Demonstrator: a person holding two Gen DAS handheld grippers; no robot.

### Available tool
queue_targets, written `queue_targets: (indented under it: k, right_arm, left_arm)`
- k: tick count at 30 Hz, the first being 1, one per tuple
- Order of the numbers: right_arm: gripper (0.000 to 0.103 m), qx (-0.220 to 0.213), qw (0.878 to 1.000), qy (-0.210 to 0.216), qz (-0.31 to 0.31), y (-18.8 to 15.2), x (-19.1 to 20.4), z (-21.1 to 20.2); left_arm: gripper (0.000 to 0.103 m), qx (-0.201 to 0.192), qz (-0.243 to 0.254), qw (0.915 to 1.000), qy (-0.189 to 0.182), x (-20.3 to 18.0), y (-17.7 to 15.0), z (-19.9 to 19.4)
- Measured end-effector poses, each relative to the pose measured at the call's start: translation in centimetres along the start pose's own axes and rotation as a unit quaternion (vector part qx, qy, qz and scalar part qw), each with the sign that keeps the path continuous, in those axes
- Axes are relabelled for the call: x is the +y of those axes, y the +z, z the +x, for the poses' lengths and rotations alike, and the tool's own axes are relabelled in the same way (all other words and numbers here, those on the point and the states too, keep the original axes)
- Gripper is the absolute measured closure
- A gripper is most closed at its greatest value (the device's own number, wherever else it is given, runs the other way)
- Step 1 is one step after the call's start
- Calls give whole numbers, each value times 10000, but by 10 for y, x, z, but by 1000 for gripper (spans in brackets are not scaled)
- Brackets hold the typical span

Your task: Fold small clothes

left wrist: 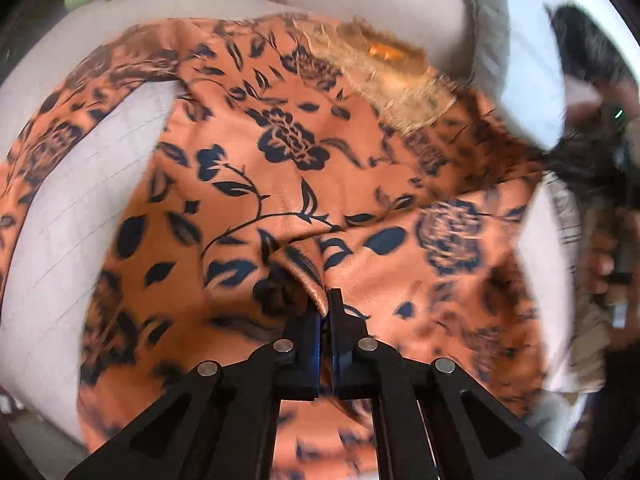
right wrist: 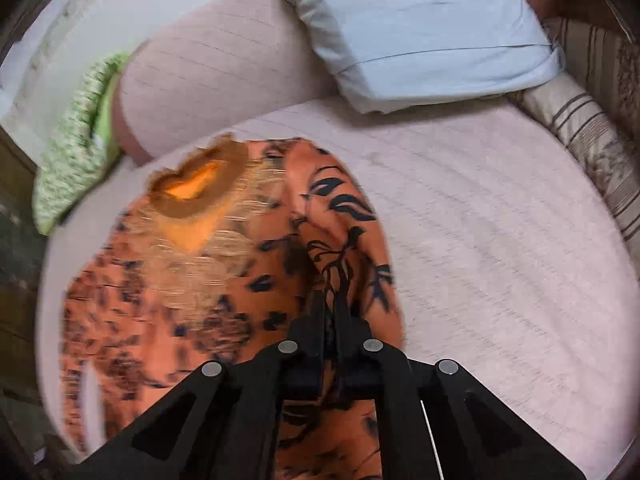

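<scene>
An orange garment [left wrist: 288, 168] with a dark floral print lies spread on the pale pink bedsheet [left wrist: 72, 208], its beige embroidered neckline [left wrist: 384, 64] at the far end. My left gripper [left wrist: 326, 300] is shut on a pinched fold of this cloth near the garment's middle. In the right wrist view the same garment [right wrist: 192, 280] lies to the left, its neckline [right wrist: 196, 188] at upper left. My right gripper [right wrist: 329, 300] is shut on a raised ridge of the fabric at the garment's right edge. The picture is blurred by motion.
A green patterned pillow [right wrist: 76, 148] lies at the far left, a pale blue pillow [right wrist: 420, 28] at the head of the bed, a striped cushion [right wrist: 592, 136] at the right. A person's hand [left wrist: 600, 264] shows at the right edge of the left view.
</scene>
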State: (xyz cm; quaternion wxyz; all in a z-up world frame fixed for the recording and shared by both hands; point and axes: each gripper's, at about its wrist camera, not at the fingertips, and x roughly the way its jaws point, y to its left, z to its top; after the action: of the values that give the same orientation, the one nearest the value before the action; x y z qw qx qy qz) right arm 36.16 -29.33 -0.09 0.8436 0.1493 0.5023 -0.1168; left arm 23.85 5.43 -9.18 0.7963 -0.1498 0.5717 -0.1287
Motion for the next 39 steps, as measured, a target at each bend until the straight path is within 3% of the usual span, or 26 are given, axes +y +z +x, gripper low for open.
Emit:
queue_targets:
  k: [2,3,6,8,11,12,14,15,17,18,19,20,21,23,26,27,29,32,33,34,36,39]
  right_arm:
    - [100,-224,9994,121,-215,0,16,-16]
    - [100,-274,9989,255,-290,1,24,-22]
    - [100,-286,9939,876,-605,4,61,-30]
    - [100,-178,9913,1035,-798,7,84,-18]
    - [99,-2,9895,980,-1063,6,120,23]
    - [93,97,9886,954,-1163,4,130,45]
    - [92,320,9882,808,-1262,-1,135,71]
    - [92,504,9886,783,-1181,-6,133,77]
    - [89,407,9880,1067,-1041,-10,124,62]
    - [69,233,9876,1132,-1067,-14,117,44]
    - [40,-4,9881,1084,-1087,-19,106,22]
    - [29,-193,9888,1040,-1052,-24,95,8]
    - [26,-411,9900,938,-971,-32,76,-10]
    - [28,-379,9931,637,-909,-41,53,-15]
    - [51,-45,9985,365,-417,-47,12,5]
    - [56,141,9989,430,-146,-45,-1,20]
    - [57,189,9978,585,235,-39,-14,35]
    - [54,326,9872,1292,876,-25,-28,57]
    - [59,421,9832,1448,1033,-23,-30,65]
    - [74,472,9821,1493,1049,-21,-29,68]
    - [92,593,9858,1288,900,-18,-28,66]
    - [94,212,9863,1296,998,-19,-38,35]
  left_arm:
    - [101,-226,-103,9992,-299,8,-9,-33]
    - [101,-389,-109,9988,-276,11,-14,-46]
    - [101,-843,-36,9964,22,26,-34,-77]
    - [101,-871,-23,9959,257,34,-42,-77]
    - [101,-529,-112,9972,516,48,-39,-48]
    - [101,-304,-142,9978,579,51,-36,-32]
    - [100,179,-380,9967,700,58,-33,-7]
    - [99,294,-426,9970,567,57,-33,-2]
    - [88,163,-362,9980,499,53,-30,-5]
    - [82,58,-287,9981,541,49,-30,-11]
    - [68,-58,-244,9982,543,46,-29,-15]
    - [61,-165,-239,9981,534,45,-32,-22]
    - [60,-265,-242,9976,585,43,-32,-25]
    - [60,-429,-149,9958,793,42,-36,-33]
    - [61,-389,-96,9938,1040,39,-42,-32]
    - [62,-334,-151,9938,1049,40,-42,-28]
    - [74,-344,-207,9932,1097,41,-43,-23]
    - [88,-381,-139,9931,1102,39,-43,-17]
    - [92,-356,-148,9937,1051,39,-43,-15]
    - [100,-328,-166,9941,1020,41,-42,-13]
    - [101,-339,-232,9950,907,46,-42,-17]
    - [101,-614,-362,9961,516,53,-44,-39]
